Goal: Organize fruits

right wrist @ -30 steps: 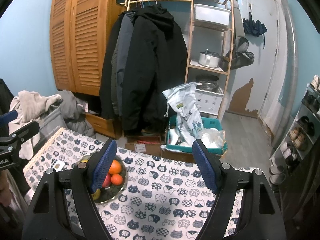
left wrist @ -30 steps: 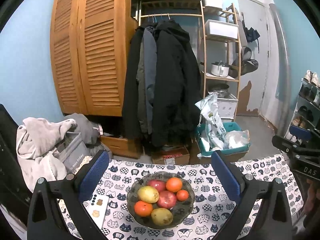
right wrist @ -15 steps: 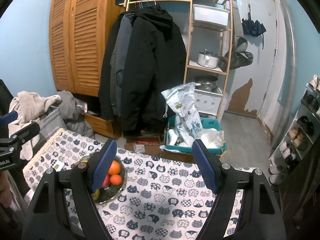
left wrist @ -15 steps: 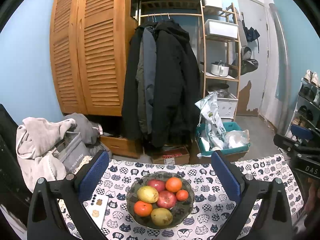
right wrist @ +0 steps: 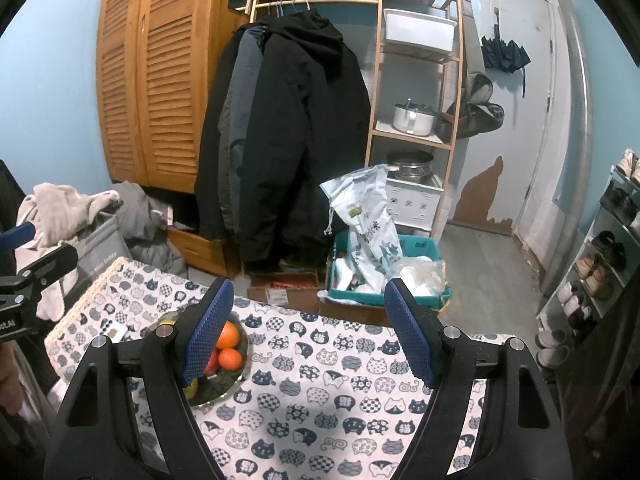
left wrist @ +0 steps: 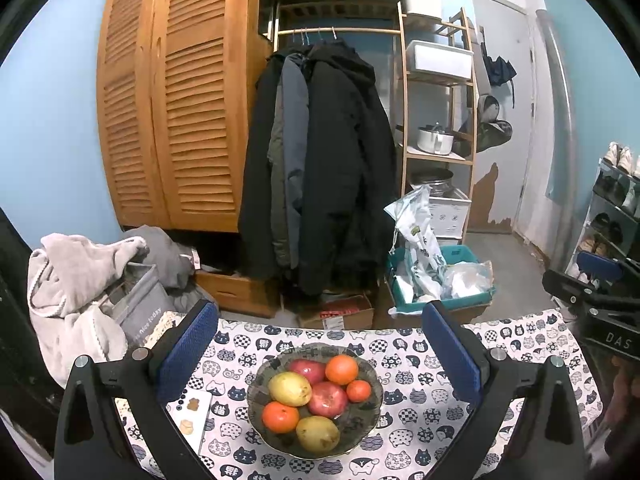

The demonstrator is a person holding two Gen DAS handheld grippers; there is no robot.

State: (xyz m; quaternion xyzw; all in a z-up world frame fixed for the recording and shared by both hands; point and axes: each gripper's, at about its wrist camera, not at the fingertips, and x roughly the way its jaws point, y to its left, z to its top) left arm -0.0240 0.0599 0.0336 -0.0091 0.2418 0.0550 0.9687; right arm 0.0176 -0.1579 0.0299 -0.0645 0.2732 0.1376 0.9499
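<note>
A dark bowl (left wrist: 256, 390) is set on a table covered by a cat-print cloth (left wrist: 404, 364), and all places below are given from that bowl. Seven fruits are held in it: two red apples (left wrist: 328, 399), two yellowish pears (left wrist: 289, 389), and three oranges (left wrist: 341, 369), one of them at the near left and two at the far right. The left gripper (left wrist: 320, 350) is held above the bowl's near side with its jaws spread wide, one blue pad to each side of the bowl, and nothing is gripped between them. The right gripper (right wrist: 308, 332) is held to the right of the bowl, over bare cloth; its jaws are likewise spread and empty, and its left finger (right wrist: 208, 326) covers part of the bowl in the right wrist view. A white card (left wrist: 192, 412) is laid just left of the bowl. Behind the bowl, past the table edge, dark coats (left wrist: 320, 168) are hung on a rail, a louvred wooden wardrobe (left wrist: 176, 100) is seen to their left, and a teal crate (left wrist: 460, 256) is placed on the floor to the right.
</note>
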